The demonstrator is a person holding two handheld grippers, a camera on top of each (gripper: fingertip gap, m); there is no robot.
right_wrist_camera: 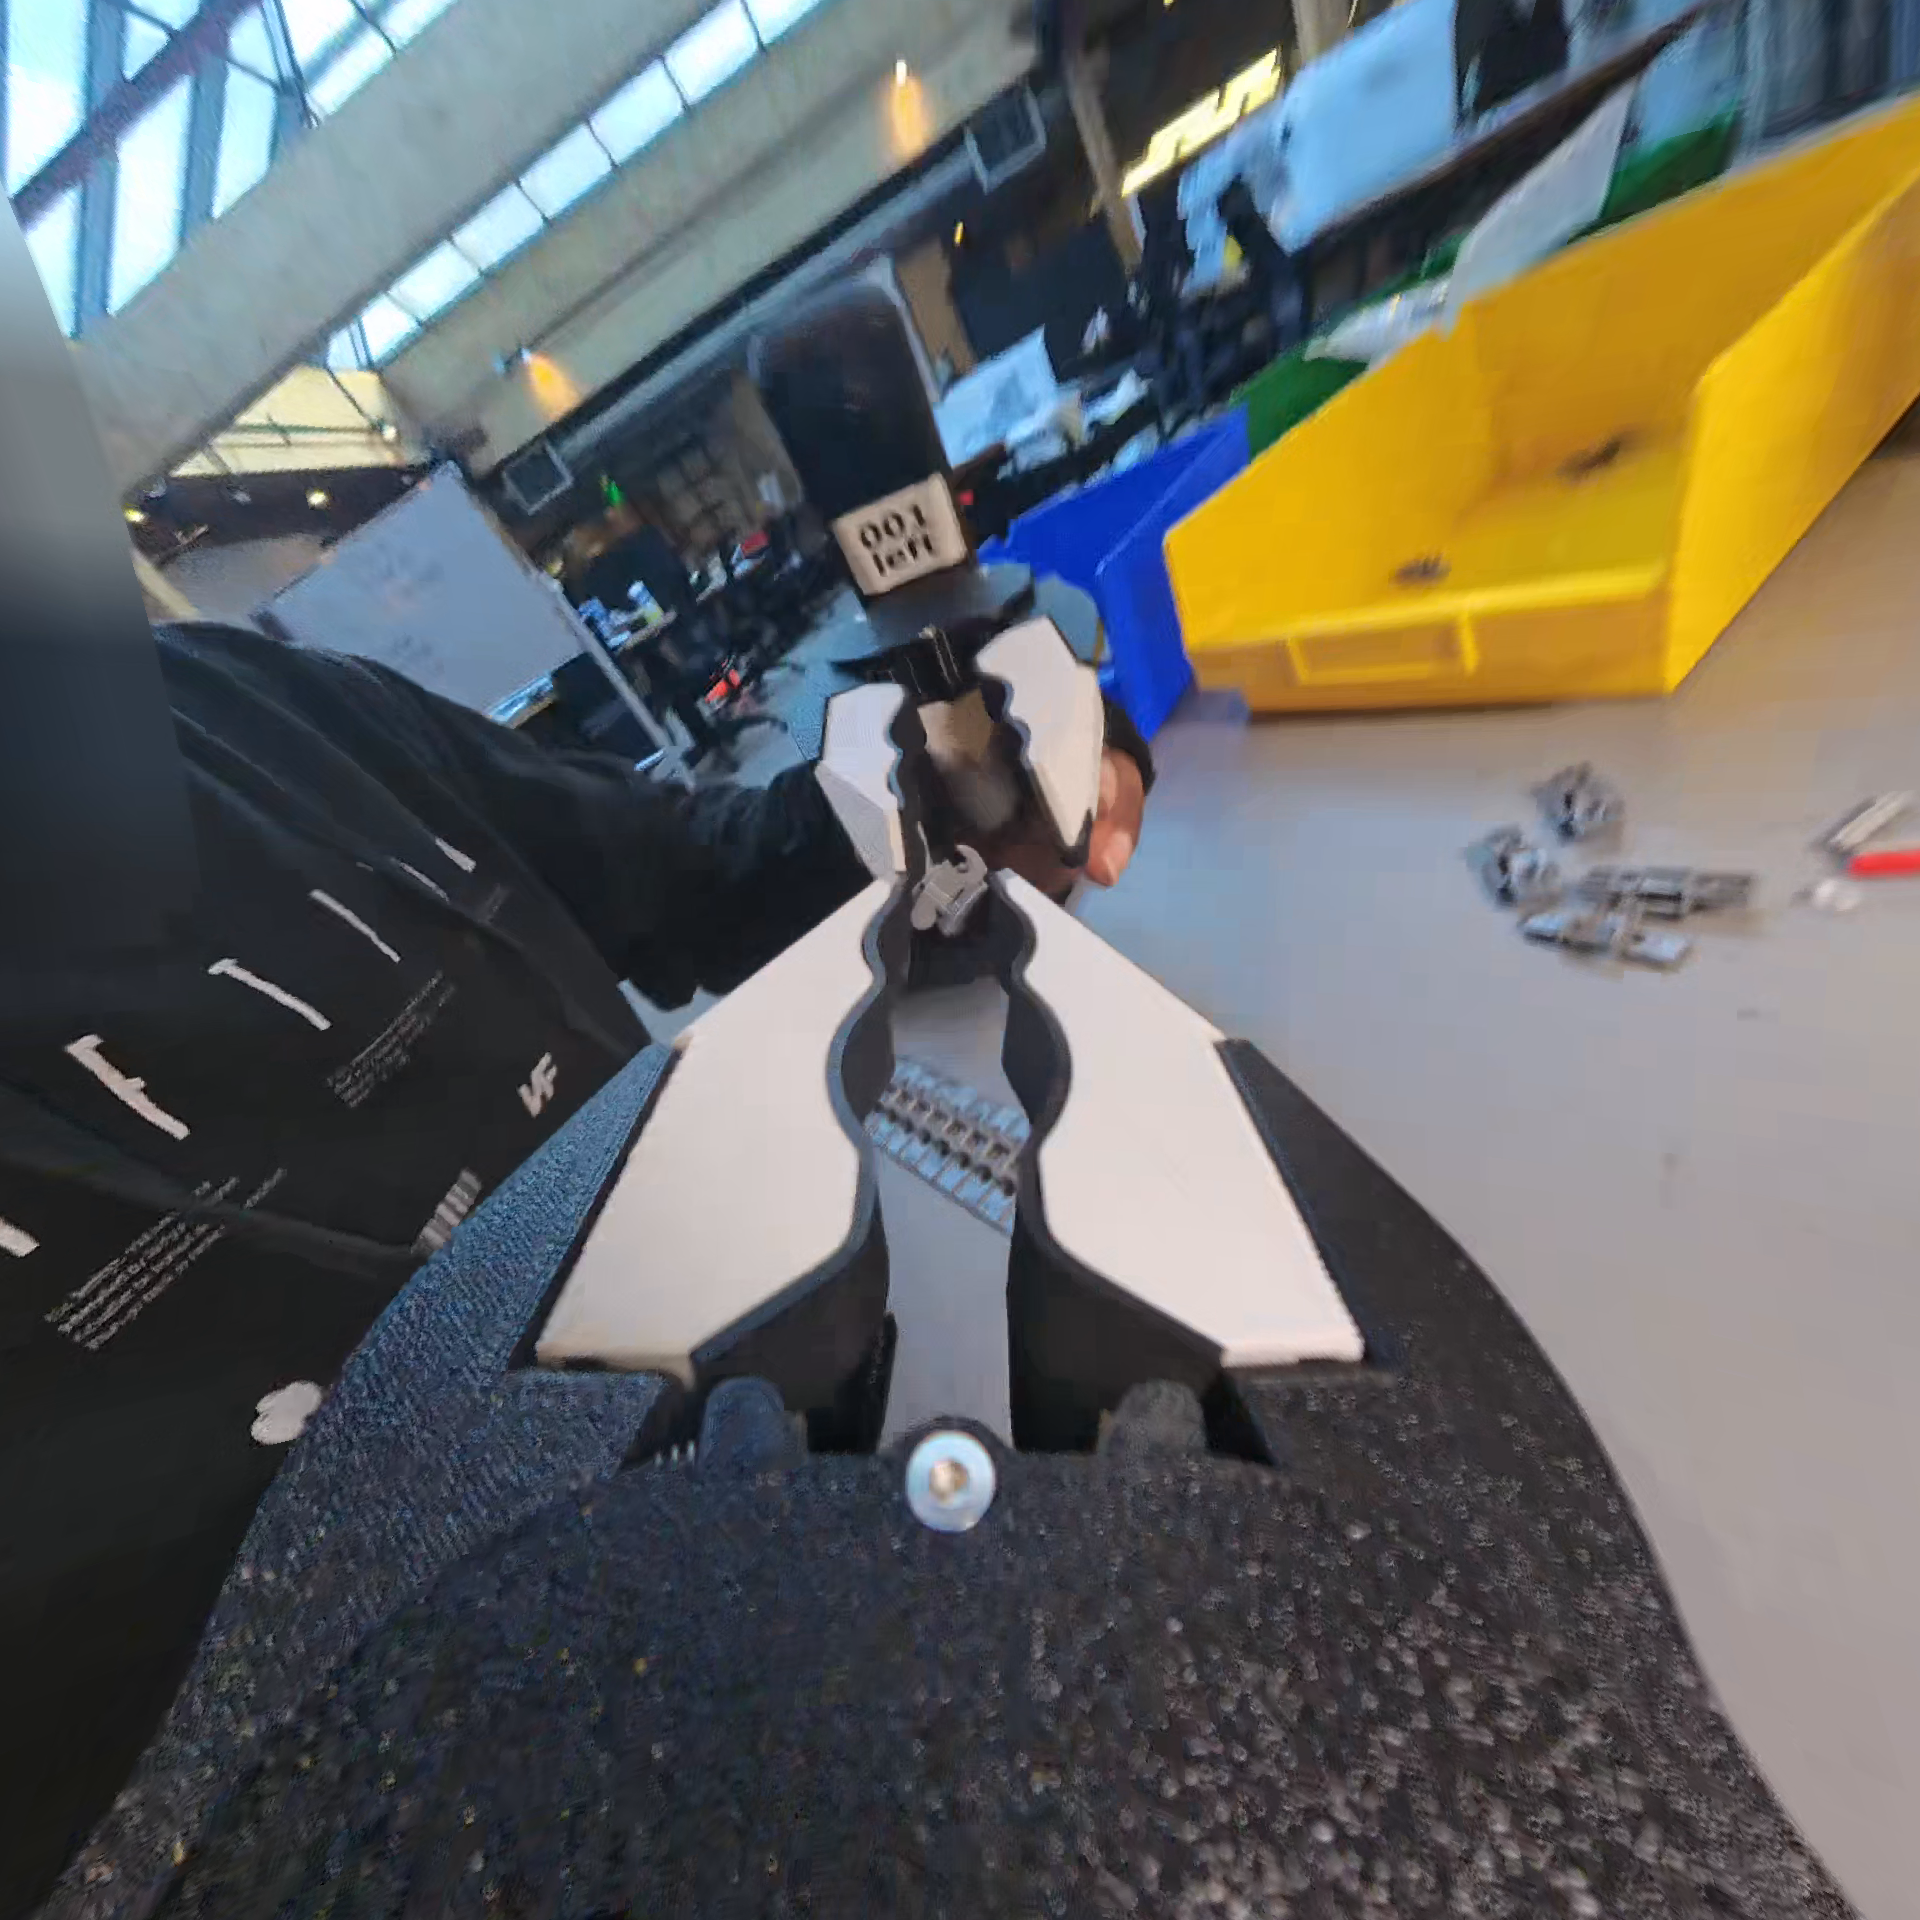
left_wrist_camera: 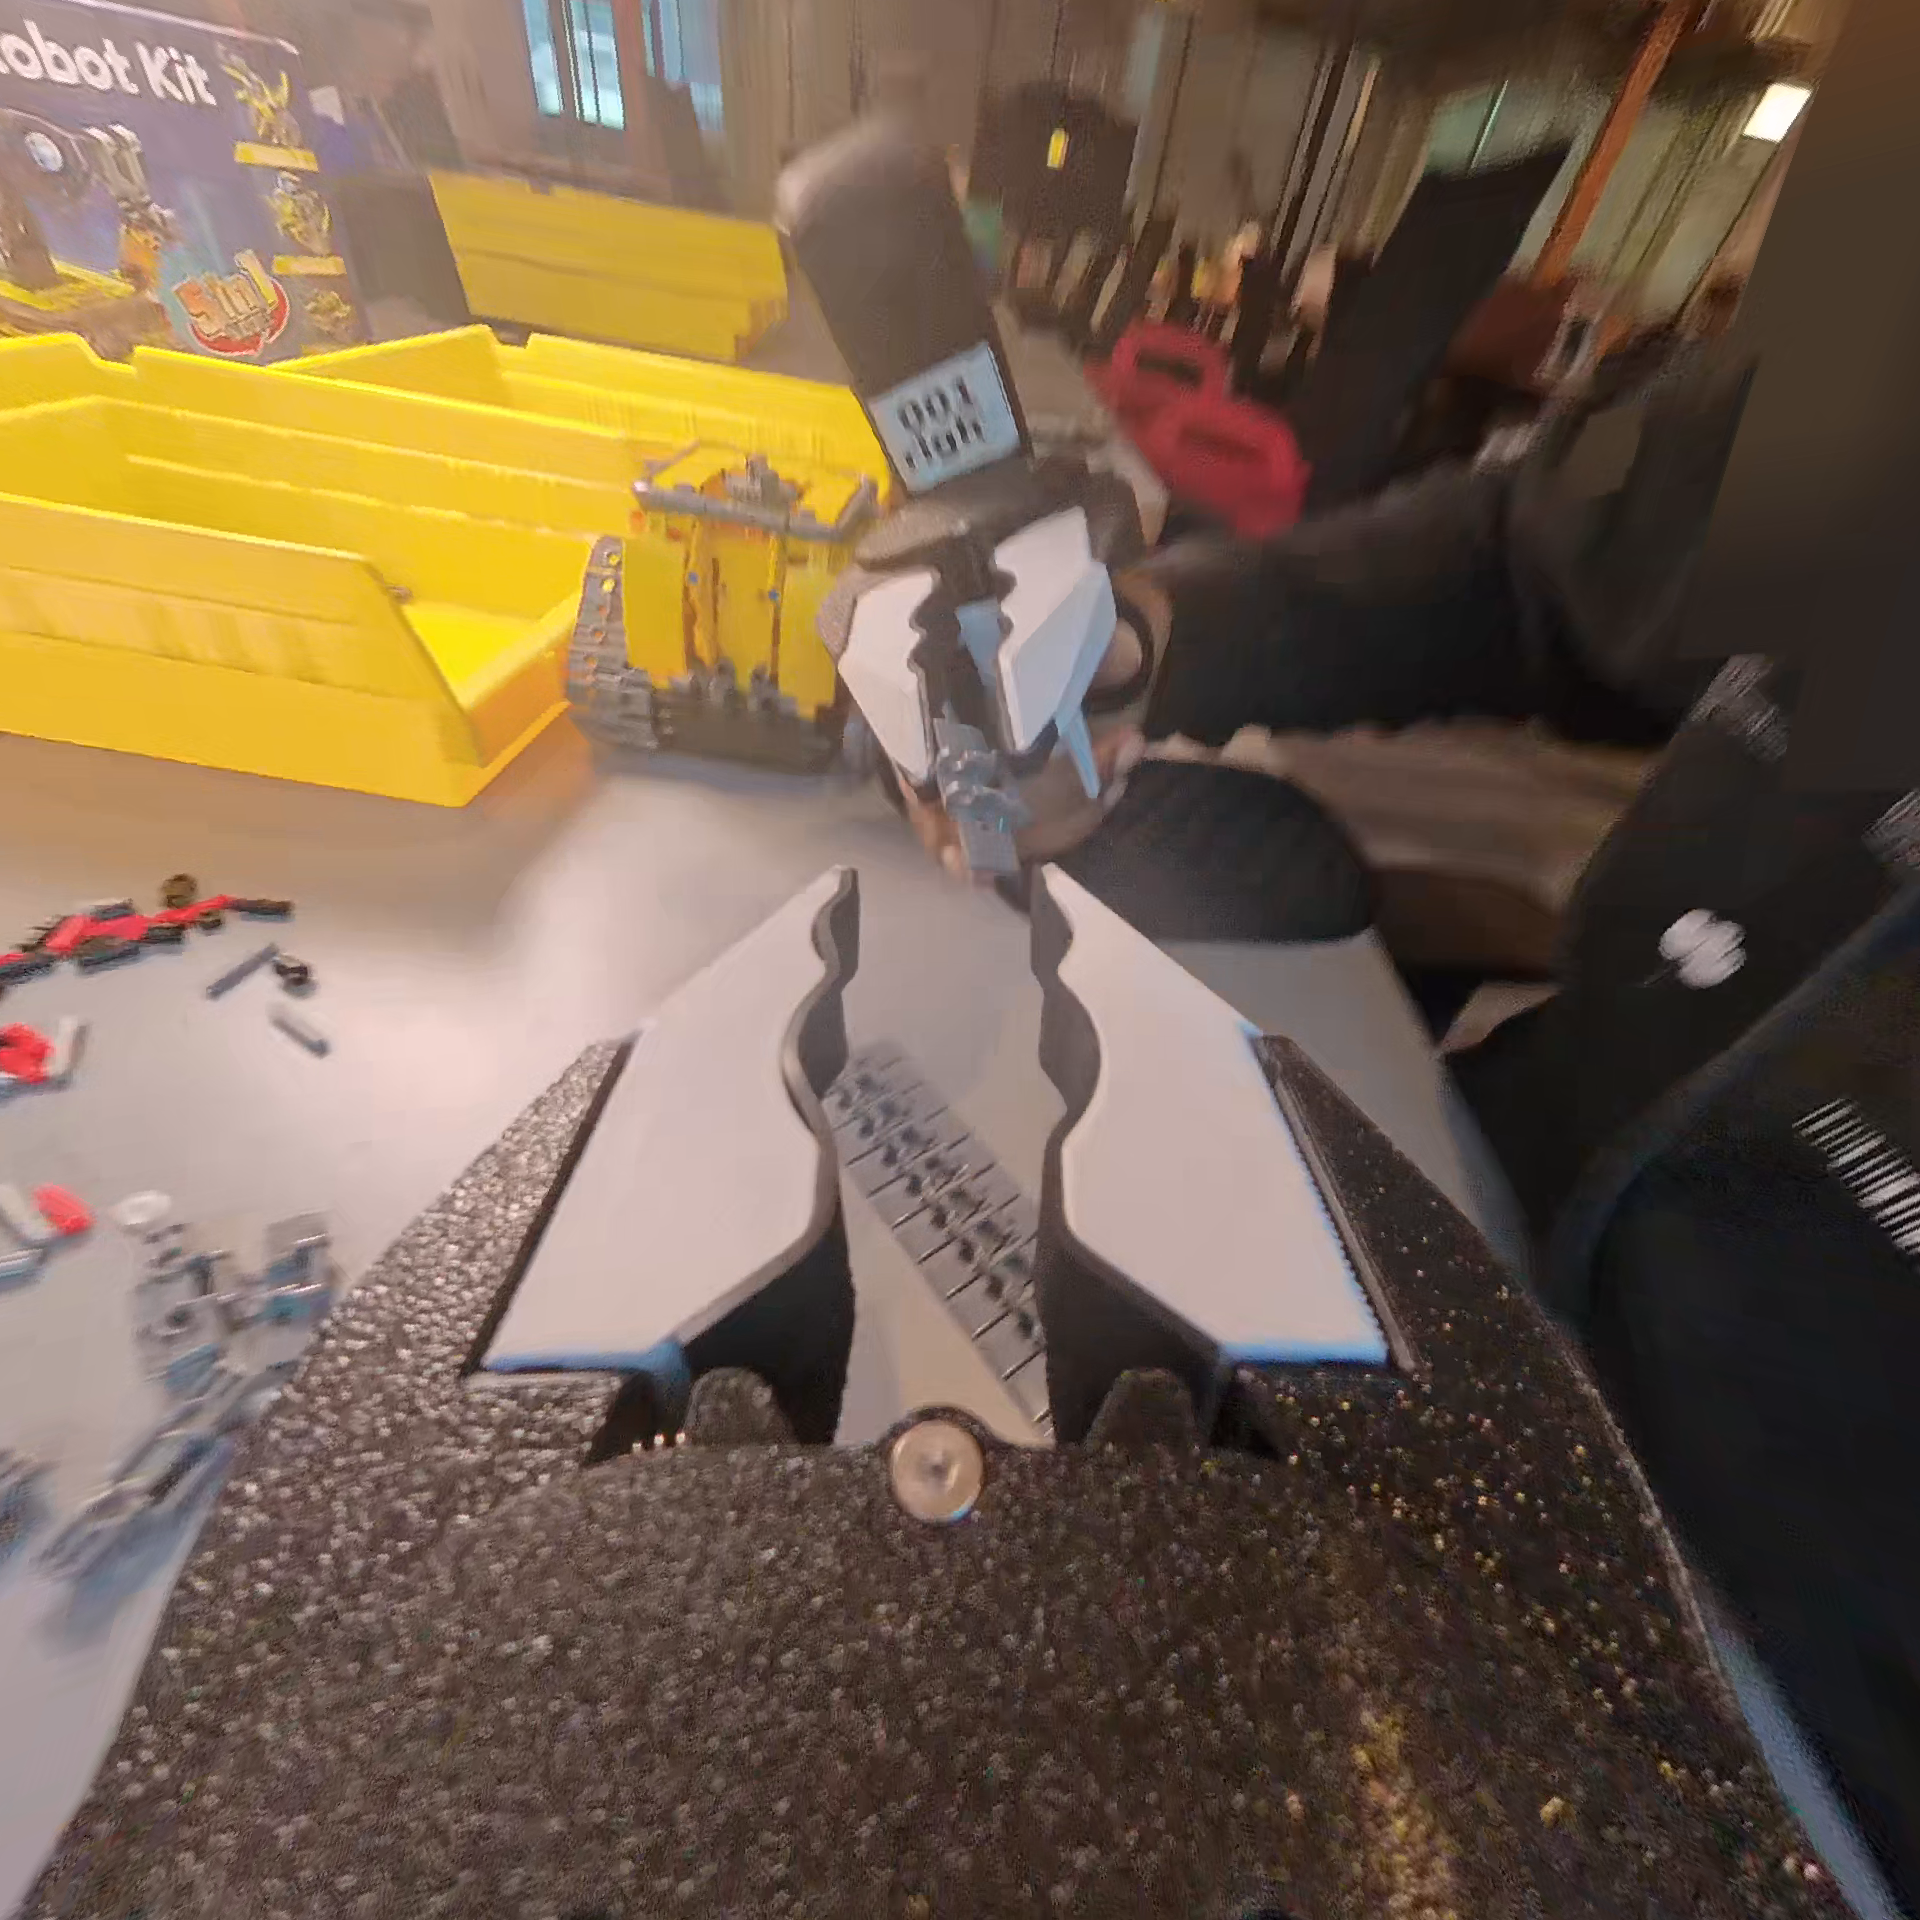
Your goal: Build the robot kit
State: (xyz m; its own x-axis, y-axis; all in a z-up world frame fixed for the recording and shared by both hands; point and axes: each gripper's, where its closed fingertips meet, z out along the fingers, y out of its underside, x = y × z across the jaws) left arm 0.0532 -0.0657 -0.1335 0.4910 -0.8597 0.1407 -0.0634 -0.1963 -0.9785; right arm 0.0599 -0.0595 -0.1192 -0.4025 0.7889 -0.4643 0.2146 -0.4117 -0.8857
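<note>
grey brick piece (right_wrist_camera: 948,888): small, knobbly | pinched at right tool (right_wrist_camera: 940,902) tips | left tool (left_wrist_camera: 945,883) spread wide, empty, just beside it

The left tool (left_wrist_camera: 943,883) has white fingers edged in black on a speckled black body flecked with gold. The right tool (right_wrist_camera: 940,883) is coloured the same and grips a grey brick piece (right_wrist_camera: 945,885). At centre left of the left wrist view the bins (left_wrist_camera: 260,582) are bright yellow, beside a yellow and dark grey model (left_wrist_camera: 717,613). Red, black and grey bricks (left_wrist_camera: 135,935) lie on the pale grey bench (left_wrist_camera: 468,987). In the right wrist view a blue bin (right_wrist_camera: 1132,551) sits at upper centre, and the sleeve (right_wrist_camera: 468,831) is black with white marks.
</note>
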